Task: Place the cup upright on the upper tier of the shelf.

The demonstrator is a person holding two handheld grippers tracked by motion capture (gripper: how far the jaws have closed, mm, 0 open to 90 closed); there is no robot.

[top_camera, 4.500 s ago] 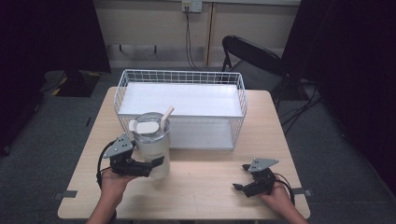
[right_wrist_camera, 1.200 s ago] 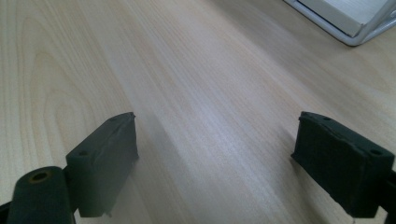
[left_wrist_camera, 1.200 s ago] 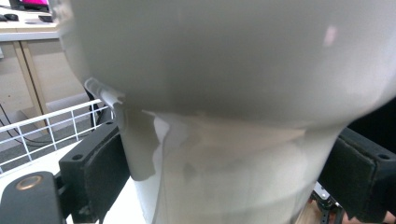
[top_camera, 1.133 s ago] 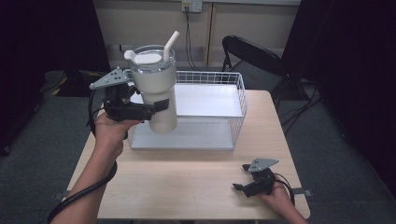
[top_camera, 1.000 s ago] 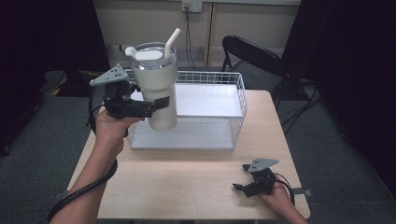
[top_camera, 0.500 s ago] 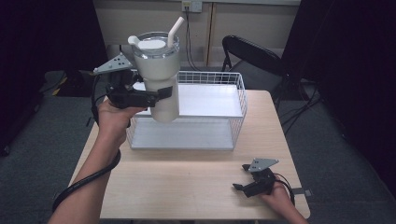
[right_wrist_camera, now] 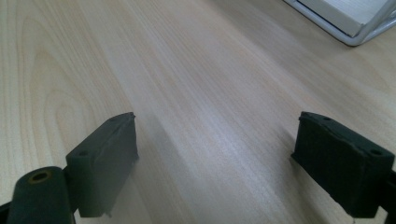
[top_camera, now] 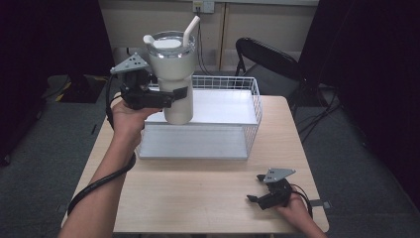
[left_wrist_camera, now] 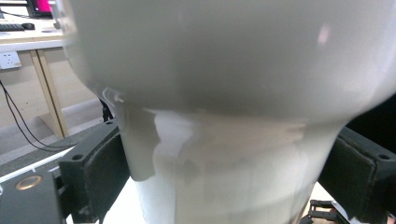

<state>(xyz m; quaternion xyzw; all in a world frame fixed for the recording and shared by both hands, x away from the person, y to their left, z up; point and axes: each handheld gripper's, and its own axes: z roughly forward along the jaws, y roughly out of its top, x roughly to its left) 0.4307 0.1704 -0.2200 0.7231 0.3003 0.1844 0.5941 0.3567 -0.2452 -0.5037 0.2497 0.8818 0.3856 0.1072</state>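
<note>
Surface [top_camera: 198,198]: pale wood-grain top, rectangular, seen from above with dark floor around it. Basket [top_camera: 255,106]: white wire, rectangular, with a flat white base, standing on the far half of the surface; its corner also shows at the top right of the right gripper view. Chair [top_camera: 267,57]: black, folding, on the floor beyond the far right corner of the surface. Tumbler [top_camera: 173,74]: large, off-white, wide above and narrower below, with a clear lid and a bent white straw [top_camera: 190,30]; held upright in the air above the basket's left end, clear of the wire. Left gripper [top_camera: 166,96]: black, grey plate on top, cable trailing down the forearm; jaws clamped on either side of the tumbler's narrow lower body (the left gripper view shows both pads pressed against it). Right gripper [top_camera: 253,199]: black, grey plate on top, resting low at the near right of the surface, jaws spread wide with bare wood between them.
</note>
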